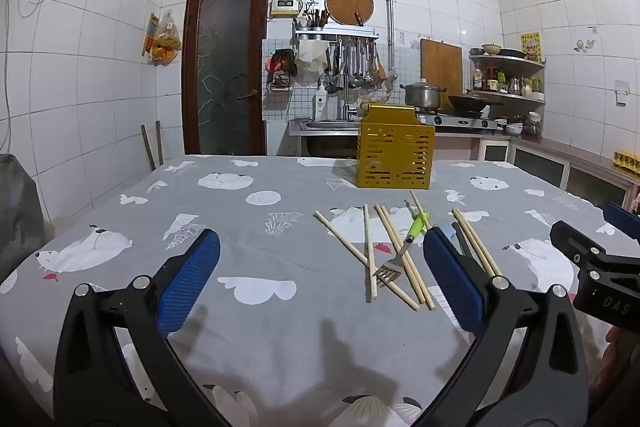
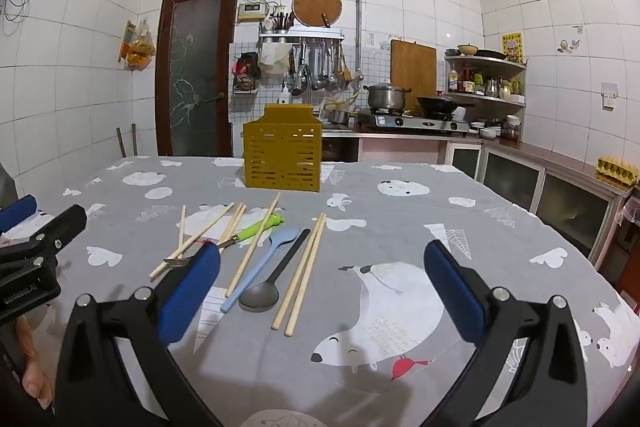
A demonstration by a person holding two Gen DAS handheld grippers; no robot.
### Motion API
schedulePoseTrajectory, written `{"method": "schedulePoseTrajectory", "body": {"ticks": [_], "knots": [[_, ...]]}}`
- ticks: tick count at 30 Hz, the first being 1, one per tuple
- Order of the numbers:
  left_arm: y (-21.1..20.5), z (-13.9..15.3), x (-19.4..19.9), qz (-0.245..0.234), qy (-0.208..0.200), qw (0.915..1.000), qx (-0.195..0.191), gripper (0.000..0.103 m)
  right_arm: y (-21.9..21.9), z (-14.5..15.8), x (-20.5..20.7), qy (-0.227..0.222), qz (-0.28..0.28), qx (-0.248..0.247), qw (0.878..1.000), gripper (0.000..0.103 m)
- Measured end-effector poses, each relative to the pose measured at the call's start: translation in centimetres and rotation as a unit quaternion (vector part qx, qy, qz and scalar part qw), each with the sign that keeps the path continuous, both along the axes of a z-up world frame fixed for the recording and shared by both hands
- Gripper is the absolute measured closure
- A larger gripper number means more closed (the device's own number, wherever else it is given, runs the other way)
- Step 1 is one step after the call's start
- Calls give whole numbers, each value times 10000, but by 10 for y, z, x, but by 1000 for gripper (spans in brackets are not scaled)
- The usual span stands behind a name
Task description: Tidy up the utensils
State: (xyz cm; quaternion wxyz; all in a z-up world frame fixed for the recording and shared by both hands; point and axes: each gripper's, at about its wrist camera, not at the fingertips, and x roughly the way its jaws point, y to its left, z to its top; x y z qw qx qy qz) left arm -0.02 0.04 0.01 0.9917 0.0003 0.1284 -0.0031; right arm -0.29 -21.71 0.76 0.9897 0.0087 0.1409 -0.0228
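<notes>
Ahead, the bench [image 2: 500, 227] carries a yellow utensil holder [image 2: 282, 157] upright near its far edge. Well short of it lie chopsticks [image 2: 304, 273], a black spoon [image 2: 266, 287], a blue spoon [image 2: 260, 263] and a green-handled fork [image 1: 404, 243]. Both the left gripper [image 1: 320, 267] and right gripper [image 2: 322, 275] hover spread and empty; the right one's finger hides the fork's tines. Open cloth lies rightward.

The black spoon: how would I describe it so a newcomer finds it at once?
Start at the yellow holder standing on the grey tablecloth; loose utensils lie in front of it. The black spoon lies between the blue spoon and a pair of chopsticks. It is the only black piece, its bowl towards the camera.
</notes>
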Motion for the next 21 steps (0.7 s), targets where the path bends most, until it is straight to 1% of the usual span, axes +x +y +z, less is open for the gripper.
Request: {"method": "schedulePoseTrajectory", "body": {"ticks": [5,10,21], "knots": [[1,1,-1,-3,-4,10000,27,5,1,0,0,7,-5,-5,10000,4],[-1,4,-3,-3,-69,10000,43,5,-7,0,1,6,-16,-2,10000,4],[-1,2,-3,-9,-75,10000,54,5,-9,1,1,7,-17,-20,10000,4]]}}
